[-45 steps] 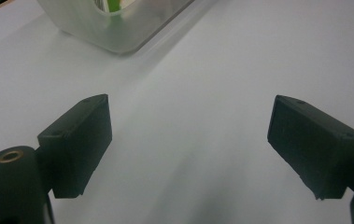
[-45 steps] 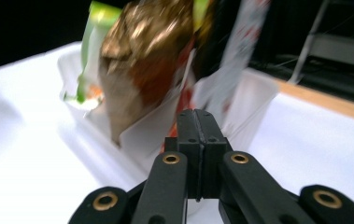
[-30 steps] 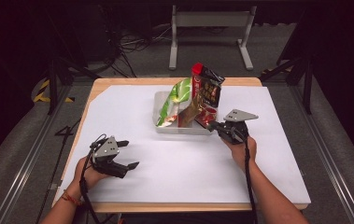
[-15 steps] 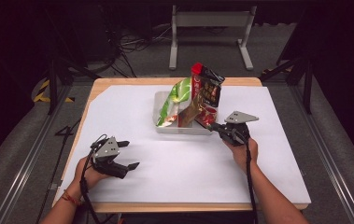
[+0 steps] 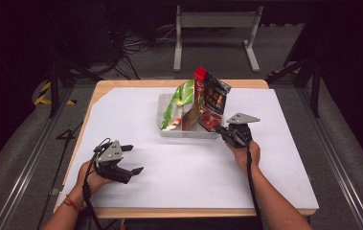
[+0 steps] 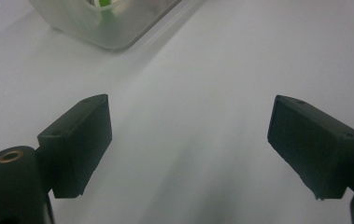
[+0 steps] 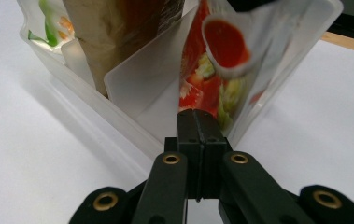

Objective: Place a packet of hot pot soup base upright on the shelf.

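A person's right hand-held gripper (image 5: 223, 130), jaws pressed together, sits at the near right corner of a translucent tray (image 5: 188, 132) at the bench's (image 5: 284, 158) twelve o'clock side; whether they pinch the red snack bag (image 5: 211, 103) cannot be told. Nothing has shifted from a second ago: the red bag, a green bag (image 5: 178, 105) and a brown pouch (image 5: 191, 117) stand in the tray as before. The left hand-held gripper (image 5: 130, 159), jaws apart and empty, rests at seven o'clock. The bag's seating looks unfinished.

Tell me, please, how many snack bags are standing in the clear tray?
3: a green bag at the left, a brown bag in the middle, a red bag at the right; more may be hidden behind.
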{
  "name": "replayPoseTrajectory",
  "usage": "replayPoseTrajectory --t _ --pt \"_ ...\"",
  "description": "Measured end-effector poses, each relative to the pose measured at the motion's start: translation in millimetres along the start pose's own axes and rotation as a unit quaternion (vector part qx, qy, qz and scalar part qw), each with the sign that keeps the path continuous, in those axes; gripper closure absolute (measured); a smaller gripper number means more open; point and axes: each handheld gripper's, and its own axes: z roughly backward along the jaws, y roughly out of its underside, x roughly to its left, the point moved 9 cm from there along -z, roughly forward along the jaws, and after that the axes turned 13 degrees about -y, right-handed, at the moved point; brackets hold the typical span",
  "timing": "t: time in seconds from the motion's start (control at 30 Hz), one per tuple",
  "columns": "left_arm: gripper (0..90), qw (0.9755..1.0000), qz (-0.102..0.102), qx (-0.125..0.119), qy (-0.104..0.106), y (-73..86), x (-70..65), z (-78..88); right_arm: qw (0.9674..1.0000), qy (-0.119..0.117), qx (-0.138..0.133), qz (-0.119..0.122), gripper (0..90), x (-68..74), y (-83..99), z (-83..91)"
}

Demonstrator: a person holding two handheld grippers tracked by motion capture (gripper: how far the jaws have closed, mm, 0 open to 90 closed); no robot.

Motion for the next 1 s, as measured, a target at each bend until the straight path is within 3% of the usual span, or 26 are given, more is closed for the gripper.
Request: replayPoseTrajectory --t 0.33,0.53,0.73,1.0 --pt "14.6 1.0 0.0 -0.001 -0.005 0.1 1.6 0.6 0.9998 -0.012 -0.012 0.008 90.0 5.1 -4.8 9.4" --pt "14.6 1.0 0.002 0.001 -0.006 0.9 3.0 0.2 0.9991 -0.013 -0.025 0.031 90.0 9.9 -13.5 23.1" --pt "14.6 1.0 0.003 0.002 -0.008 0.9 3.5 -0.6 0.9983 -0.008 -0.024 0.052 88.2 13.6 -17.9 30.0" --pt "14.5 1.0 0.007 0.003 -0.001 2.0 5.6 -3.7 0.9982 -0.006 -0.017 0.057 83.5 11.4 -15.9 43.1"
